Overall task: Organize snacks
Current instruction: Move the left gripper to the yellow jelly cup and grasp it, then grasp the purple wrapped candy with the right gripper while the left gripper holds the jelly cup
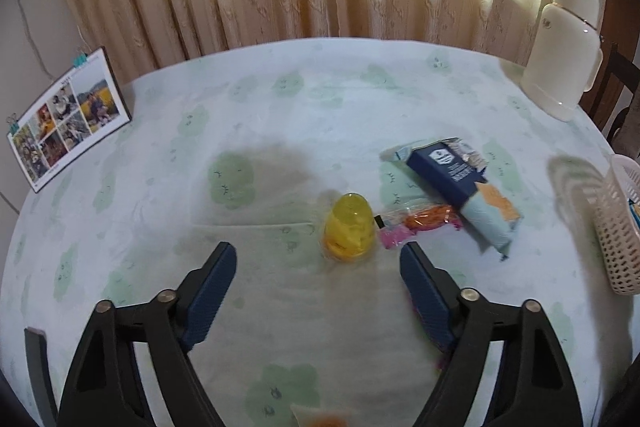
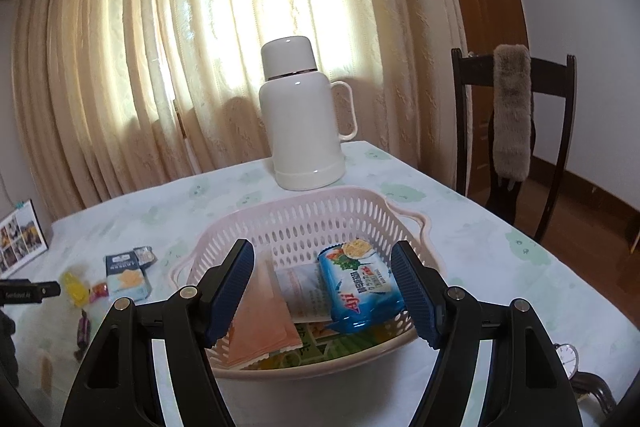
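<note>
Cream curtains [image 2: 200, 47] hang behind a table [image 1: 160, 187] under a pale green-patterned cloth. The left gripper [image 1: 318, 259] hangs with jaws apart and empty, just short of a yellow jelly cup [image 1: 350, 227]; a navy snack packet [image 1: 460, 187] lies beyond. The right gripper [image 2: 322, 267], jaws spread and empty, hovers over the pink basket [image 2: 304, 219], where a blue biscuit pack [image 2: 360, 283] partly hides other packets. The left view cuts the basket off at its edge.

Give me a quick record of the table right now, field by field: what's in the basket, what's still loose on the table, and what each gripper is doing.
basket: pink slotted basket, on the table near the white thermos
in basket: blue snack pack, orange packet, white sachet
loose on table: yellow jelly cup, dark blue box, pink and orange candy bag
left gripper: open, empty, pointed at the yellow jelly cup
right gripper: open, empty, over the basket
</note>
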### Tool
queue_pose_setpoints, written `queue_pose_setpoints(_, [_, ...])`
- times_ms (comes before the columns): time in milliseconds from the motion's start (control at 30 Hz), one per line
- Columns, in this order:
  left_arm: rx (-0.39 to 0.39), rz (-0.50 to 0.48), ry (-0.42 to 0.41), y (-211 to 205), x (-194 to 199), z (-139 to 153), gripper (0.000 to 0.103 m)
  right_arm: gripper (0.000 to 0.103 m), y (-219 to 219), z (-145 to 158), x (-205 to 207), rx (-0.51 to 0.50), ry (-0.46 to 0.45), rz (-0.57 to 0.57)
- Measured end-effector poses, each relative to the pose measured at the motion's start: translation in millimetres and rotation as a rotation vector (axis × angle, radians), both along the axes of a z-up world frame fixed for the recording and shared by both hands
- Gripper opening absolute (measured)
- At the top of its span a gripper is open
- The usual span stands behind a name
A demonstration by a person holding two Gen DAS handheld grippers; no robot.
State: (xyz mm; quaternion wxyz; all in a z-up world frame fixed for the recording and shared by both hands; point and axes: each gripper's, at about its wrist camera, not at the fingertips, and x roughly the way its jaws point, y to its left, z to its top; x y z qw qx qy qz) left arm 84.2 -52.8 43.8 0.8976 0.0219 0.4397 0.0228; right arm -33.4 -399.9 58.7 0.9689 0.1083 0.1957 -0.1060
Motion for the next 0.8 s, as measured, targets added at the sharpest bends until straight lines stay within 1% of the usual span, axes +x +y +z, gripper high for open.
queue_pose_setpoints(133, [-0.013, -0.014, 0.034, 2.1, 16.3, -8.1, 0.063, 0.072, 4.9, 0.4, 0.1, -0.014, 0.004, 0.004])
queue_pose_setpoints(200, [-0.027, -0.023, 0.046, 2.9, 22.8, -10.7, 0.059, 0.072, 5.6, 0.2, -0.5, -0.012, 0.004, 0.005])
queue_pose_setpoints(300, [-0.048, -0.041, 0.061, 2.2, 30.4, -14.6, 0.059, 0.072, 9.2, 0.7, -2.8, -0.01, 0.005, 0.008])
queue_pose_setpoints(367, [-0.055, -0.055, 0.067, 0.4, 34.3, -16.8, 0.056, 0.072, 12.7, 1.3, -4.7, -0.008, 0.005, 0.014])
queue_pose_setpoints(400, [-0.056, -0.061, 0.072, -0.7, 36.2, -18.3, 0.052, 0.072, 14.2, 1.6, -5.5, -0.006, 0.005, 0.019])
queue_pose_setpoints(467, [-0.066, -0.072, 0.085, -1.8, 39.7, -21.5, 0.04, 0.072, 18.7, 3.3, -6.1, -0.003, 0.004, 0.032])
queue_pose_setpoints(500, [-0.084, -0.084, 0.094, -1.5, 41.5, -23.4, 0.031, 0.072, 21.0, 4.7, -6.5, 0.0, 0.002, 0.038])
queue_pose_setpoints(567, [-0.102, -0.09, 0.093, 0.3, 42.6, -24.0, 0.03, 0.072, 26.3, 7.2, -7.0, 0.008, -0.004, 0.053])
queue_pose_setpoints(700, [-0.111, -0.088, 0.081, 5.3, 41.0, -22.7, 0.03, 0.072, 42.5, 14.7, -7.7, 0.009, -0.021, 0.094])
queue_pose_setpoints(800, [-0.124, -0.077, 0.075, 11.3, 40.0, -18.9, 0.03, 0.072, 59.6, 20.8, -6.3, 0.01, -0.027, 0.145])
